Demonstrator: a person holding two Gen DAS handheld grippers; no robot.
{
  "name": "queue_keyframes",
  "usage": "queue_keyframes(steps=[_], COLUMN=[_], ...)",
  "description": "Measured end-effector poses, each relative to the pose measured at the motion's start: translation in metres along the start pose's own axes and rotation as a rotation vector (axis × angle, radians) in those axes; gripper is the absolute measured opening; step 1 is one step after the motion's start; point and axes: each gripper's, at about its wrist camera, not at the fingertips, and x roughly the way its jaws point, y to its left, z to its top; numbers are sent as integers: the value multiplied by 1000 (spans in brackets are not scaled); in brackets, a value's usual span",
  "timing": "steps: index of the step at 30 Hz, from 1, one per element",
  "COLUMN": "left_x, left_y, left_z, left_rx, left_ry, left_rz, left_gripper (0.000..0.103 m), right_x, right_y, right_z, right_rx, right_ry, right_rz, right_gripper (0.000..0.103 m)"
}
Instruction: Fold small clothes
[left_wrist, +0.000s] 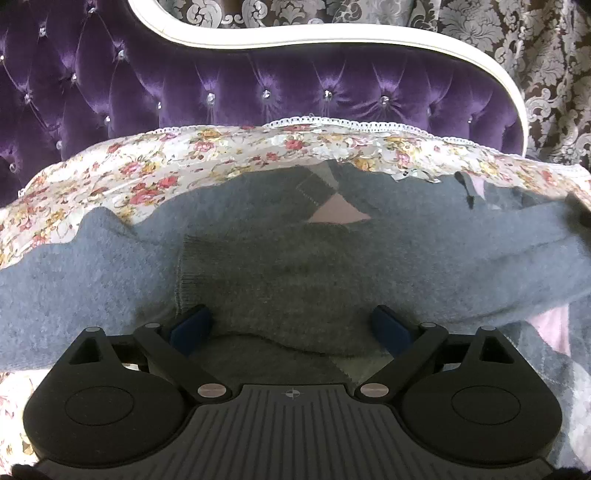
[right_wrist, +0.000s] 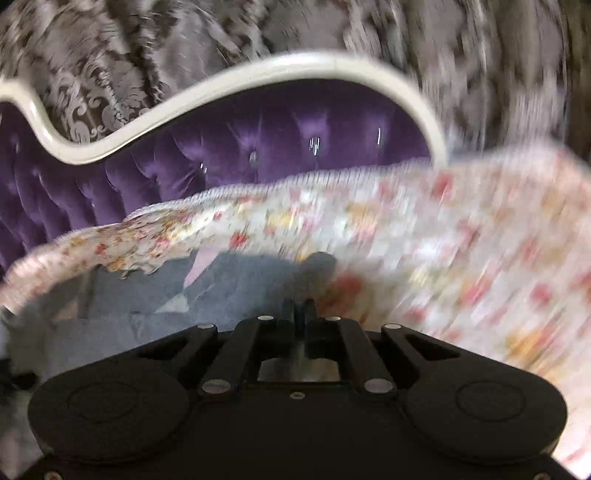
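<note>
Mostly blur around the right hand-held gripper, sweater half hidden.

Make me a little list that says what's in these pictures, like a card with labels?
Garment: grey sweater with pale pink diamond patches, spread out
Under it: floral bedspread
Behind: purple tufted headboard with white frame
Left gripper: jaws wide open, over the sweater
Right gripper: jaws shut; a hold on cloth can't be confirmed
Right view: blurred
</note>
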Motion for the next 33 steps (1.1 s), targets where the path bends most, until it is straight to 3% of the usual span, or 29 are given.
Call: queue_keyframes(steps=[6, 8, 9, 10, 13, 15, 16, 18, 20, 24, 28, 29, 32, 33], left_x=[-1, -2, -2, -2, -3, -2, -3, -3, -3, -4, -11, -14, -30, -36], left_y=[2, 2, 2, 2, -1, -3, -3, -2, -1, -1, 6, 8, 16, 19], left_z=[-1, -2, -1, -2, -2, -3, -4, -7, -8, -5, -1, -3, -10, -13], left_rx=[8, 16, 18, 17, 15, 12, 9, 7, 1, 18, 8, 3, 10, 13], left_ry=[-6, -5, -6, -7, -12, -21, -27, -42, -53, -41, 2, 3, 6, 2], left_rz=[-9, -15, -17, -16, -6, 2, 3, 4, 0, -3, -42, -38, -26, -21], left_gripper=[96, 96, 96, 97, 98, 99, 99, 101, 102, 102, 101, 100, 90, 90], right_x=[35, 34, 31, 25, 0, -12, -15, -15, -10, -13, -29, -38, -62, -68], right_y=[-10, -10, -11, -11, -5, -1, 1, 4, 3, -11, 0, 5, 27, 35], right_z=[-6, -6, -5, -3, -1, -5, -8, -18, -32, -37, -28, -26, -24, -24], right_rx=[-40, -36, -22, -9, -7, -7, -9, -17, -45, -15, -41, -40, -38, -39], right_ry=[153, 139, 135, 120, 63, 62, 72, 114, 174, 148, 110, 85, 33, 25], right_rz=[-80, -87, -96, -96, -62, -20, -5, 28, 2, -47, -102, -88, -38, -16], right_gripper=[10, 12, 23, 28, 29, 48, 51, 53, 53, 58, 62, 66, 93, 94])
